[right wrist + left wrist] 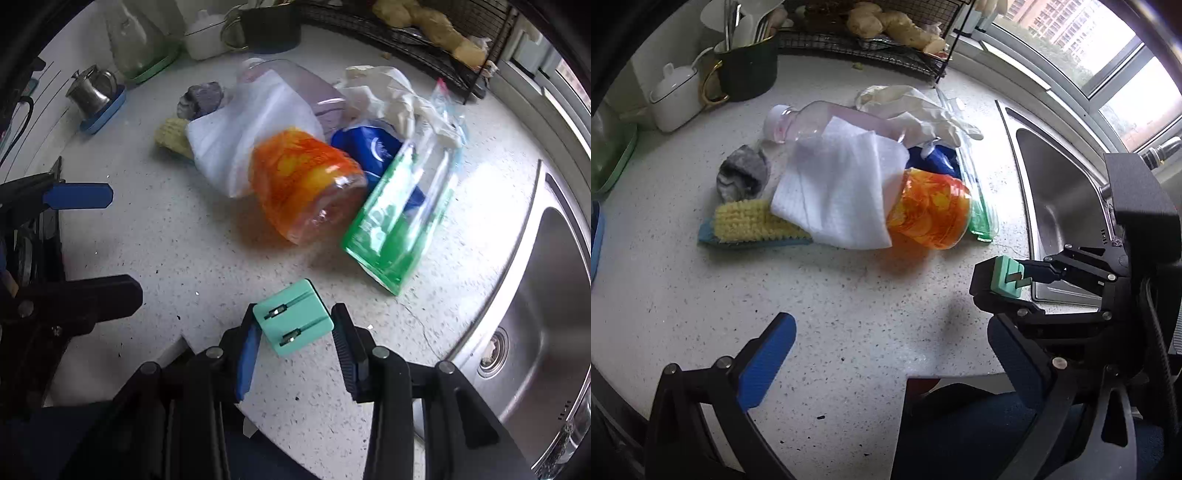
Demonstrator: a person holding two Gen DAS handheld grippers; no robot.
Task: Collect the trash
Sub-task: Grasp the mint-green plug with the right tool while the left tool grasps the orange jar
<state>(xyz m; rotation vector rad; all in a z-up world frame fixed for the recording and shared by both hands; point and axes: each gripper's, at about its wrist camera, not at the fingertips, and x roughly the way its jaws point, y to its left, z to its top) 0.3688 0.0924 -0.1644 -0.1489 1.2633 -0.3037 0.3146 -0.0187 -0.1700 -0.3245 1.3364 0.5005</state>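
Charger [293, 317] clamped in right gripper [295, 345] | left gripper [890, 354] open, empty | trash pile [306, 184] ahead

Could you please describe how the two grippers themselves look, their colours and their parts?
Both grippers share one design. The left gripper has black angular linkage arms joined by silver round pivot pins, and flat fingers faced with blue ribbed pads. The right gripper shows the same black links, silver pins and blue ribbed pads. A black cable runs along its body.

A white speckled countertop [849, 314] meets a steel sink [1060, 199] beneath a daylit window [1108, 62].
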